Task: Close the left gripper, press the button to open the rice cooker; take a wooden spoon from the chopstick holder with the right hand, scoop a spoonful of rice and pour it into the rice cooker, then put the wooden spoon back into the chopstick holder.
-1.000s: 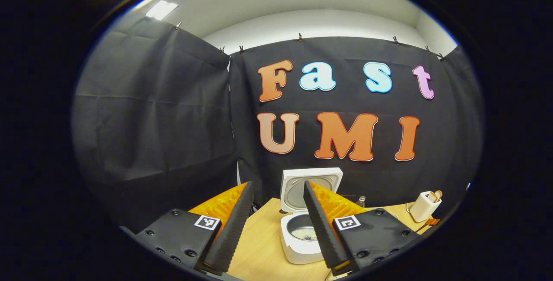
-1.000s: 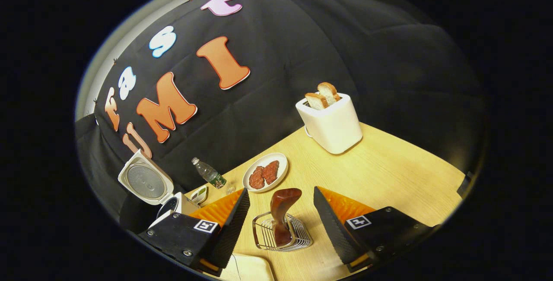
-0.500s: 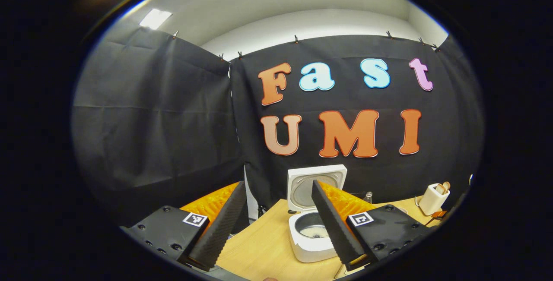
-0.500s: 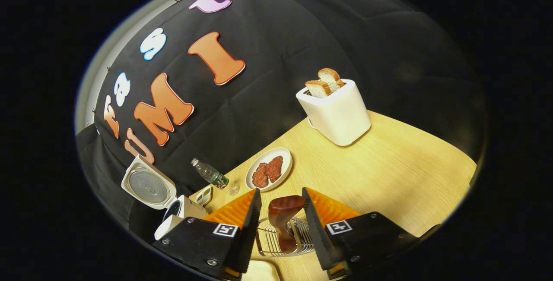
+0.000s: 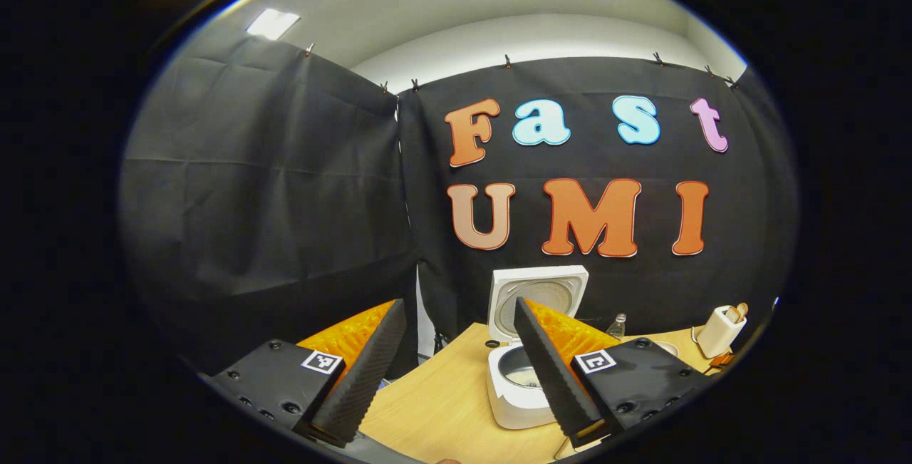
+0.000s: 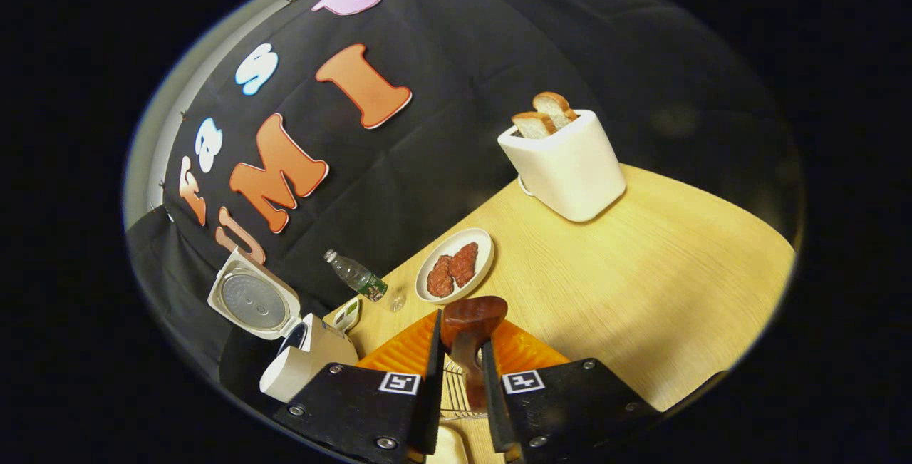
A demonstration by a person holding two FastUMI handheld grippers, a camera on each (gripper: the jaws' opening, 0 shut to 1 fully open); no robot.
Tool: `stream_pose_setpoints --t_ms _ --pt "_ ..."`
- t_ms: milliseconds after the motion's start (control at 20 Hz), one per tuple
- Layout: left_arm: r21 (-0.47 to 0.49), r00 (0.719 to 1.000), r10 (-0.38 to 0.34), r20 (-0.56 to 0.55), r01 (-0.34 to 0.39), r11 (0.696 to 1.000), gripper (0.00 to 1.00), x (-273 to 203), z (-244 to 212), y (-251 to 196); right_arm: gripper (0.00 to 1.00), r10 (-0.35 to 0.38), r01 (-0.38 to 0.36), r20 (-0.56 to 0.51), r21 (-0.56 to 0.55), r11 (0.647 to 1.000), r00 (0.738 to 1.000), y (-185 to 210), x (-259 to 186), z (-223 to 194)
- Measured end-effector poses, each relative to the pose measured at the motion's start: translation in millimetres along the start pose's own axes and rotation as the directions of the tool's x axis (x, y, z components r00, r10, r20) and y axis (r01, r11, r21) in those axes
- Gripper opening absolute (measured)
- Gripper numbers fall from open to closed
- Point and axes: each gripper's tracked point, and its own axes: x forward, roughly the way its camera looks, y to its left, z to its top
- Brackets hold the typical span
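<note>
Since 1 s earlier, we noted the right gripper [image 6: 459, 378] had clamped both fingers on the wooden spoon [image 6: 470, 328], standing in the chopstick holder [image 6: 456, 396] between them. We found the left gripper [image 5: 456, 371] spread apart, rice cooker [image 5: 524, 371] lid-up ahead.

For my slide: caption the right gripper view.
Right tool shut on the brown wooden spoon in the wire chopstick holder; white rice cooker open.

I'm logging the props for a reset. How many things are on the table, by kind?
Rice cooker: 1
Toaster: 1
Bread slices: 2
Plate: 1
Meat pieces: 2
Bottle: 1
Wire holder: 1
Wooden spoon: 1
Total: 10
</note>
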Motion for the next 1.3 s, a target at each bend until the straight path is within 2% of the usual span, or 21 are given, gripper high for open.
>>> stream_pose_setpoints --t_ms 50,250,450,800,1000,1300 --pt "-0.006 1.000 -0.008 -0.004 0.008 1.000 1.00 -0.3 -1.4 -2.2 0.26 0.007 -0.007 -0.012 0.004 1.000 1.000 -0.4 -2.9 0.1" --pt "0.022 0.999 -0.031 -0.022 0.031 0.999 1.00 5.5 -5.6 -7.0 0.19 -0.047 0.047 -0.013 0.016 0.999 0.999 0.9 1.4 0.5" --pt "0.010 0.998 -0.064 0.008 0.064 0.998 1.00 12.5 5.2 -6.8 0.10 -0.052 0.056 0.054 -0.079 0.995 0.997 21.4 -8.5 18.2" --pt "-0.028 0.990 -0.141 0.000 0.141 0.990 1.00 33.1 5.8 11.8 0.10 -0.045 0.090 0.190 -0.236 0.968 0.981 75.2 -66.2 54.8" --pt "-0.053 0.979 -0.203 -0.027 0.201 0.978 1.00 53.0 -5.7 24.3 0.10 -0.024 0.075 0.201 -0.247 0.966 0.979 110.2 -106.6 39.4" --pt "-0.076 0.953 -0.301 -0.029 0.298 0.952 1.00 75.3 -12.3 43.1 0.10 -0.002 0.064 0.193 -0.320 0.945 0.981 156.6 -144.3 -20.2"
